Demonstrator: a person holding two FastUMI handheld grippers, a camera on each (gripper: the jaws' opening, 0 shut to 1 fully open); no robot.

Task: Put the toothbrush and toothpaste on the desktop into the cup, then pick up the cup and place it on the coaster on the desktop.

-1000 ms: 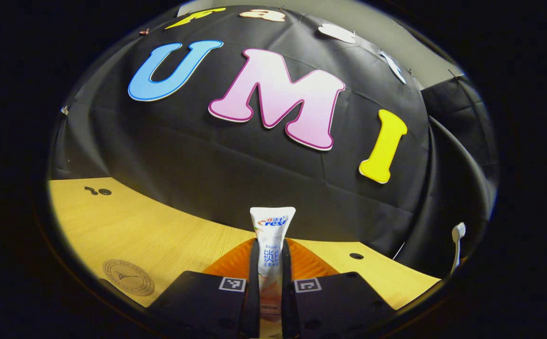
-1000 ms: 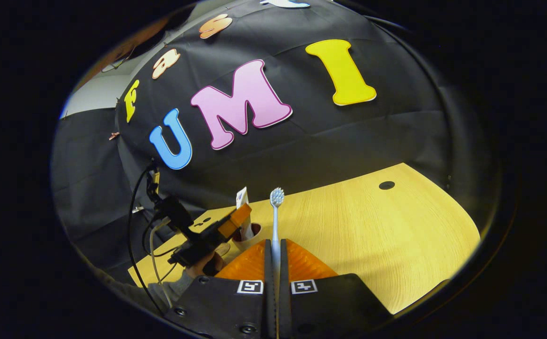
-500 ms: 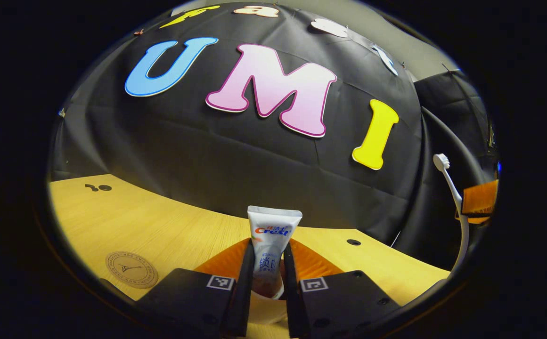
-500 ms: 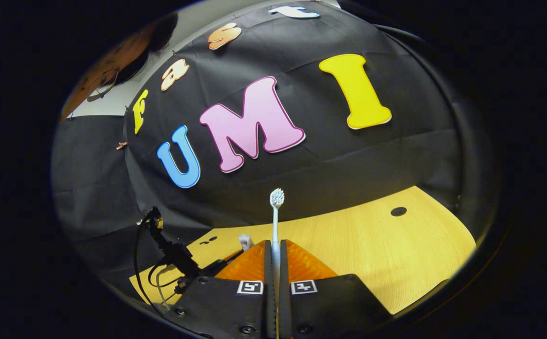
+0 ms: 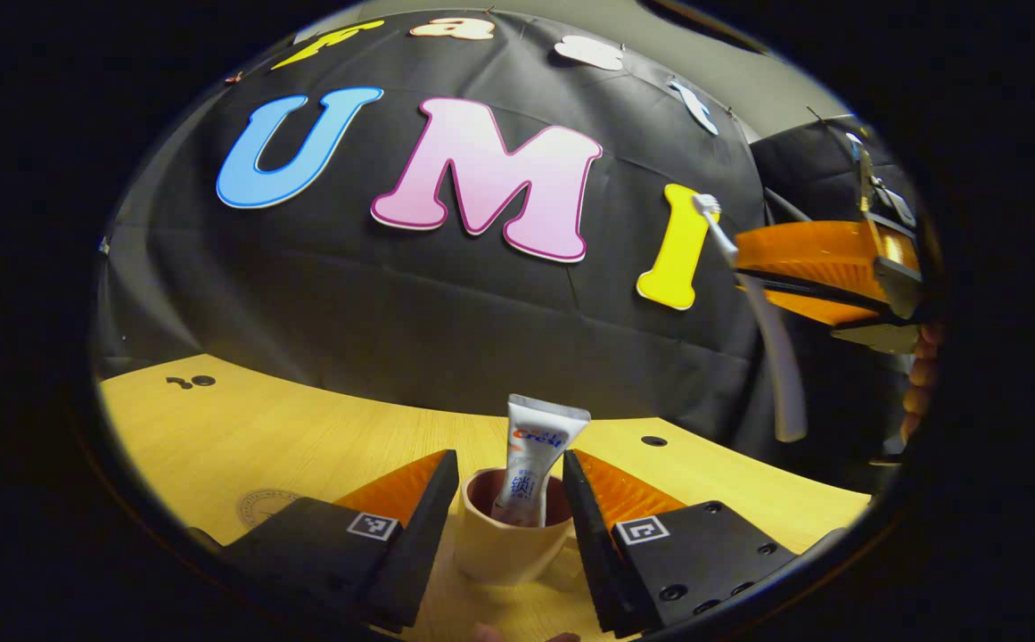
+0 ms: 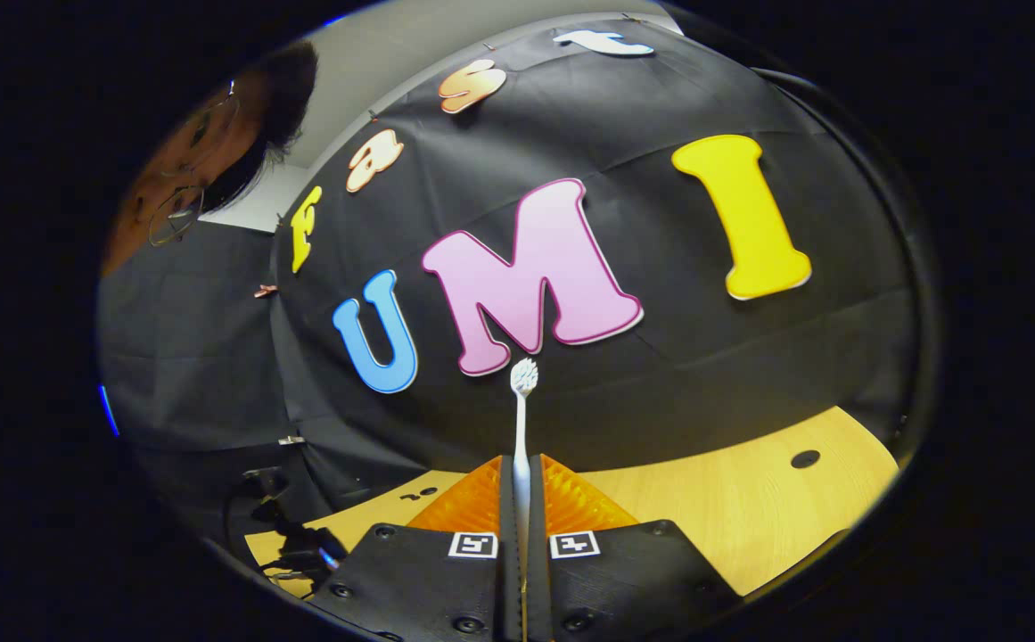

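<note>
**Q:** Since a second ago, what has changed under your left hand?

**A:** Your left tongs then pinched the toothpaste; now they stand spread, one finger on each side of the cup, and the tube stands in the cup, its crimped end up, leaning a little toward the right finger. The toothbrush, formerly low at the edge of the left gripper view, now hangs high at the right of it.

**Q:** And your right tongs?

**A:** Your right tongs are closed on the toothbrush handle; the bristle head points straight ahead of the fingers. Seen from the left gripper view, the brush is held well above the bench and to the right of the cup, handle end hanging downward.

**Q:** What could go wrong from here?

**A:** Three things, as a judgement. The tube already takes up part of the cup mouth, so a handle lowered off-centre may strike the rim or the tube and tip the cup. Your left fingers flank the cup closely; a sideways drift could push it. If you let go of the brush before its end is inside, it may fall onto the bench.

**Q:** Where is the coaster?

**A:** The coaster lies flat on the bench, left of the cup, partly hidden by the left finger.
</note>
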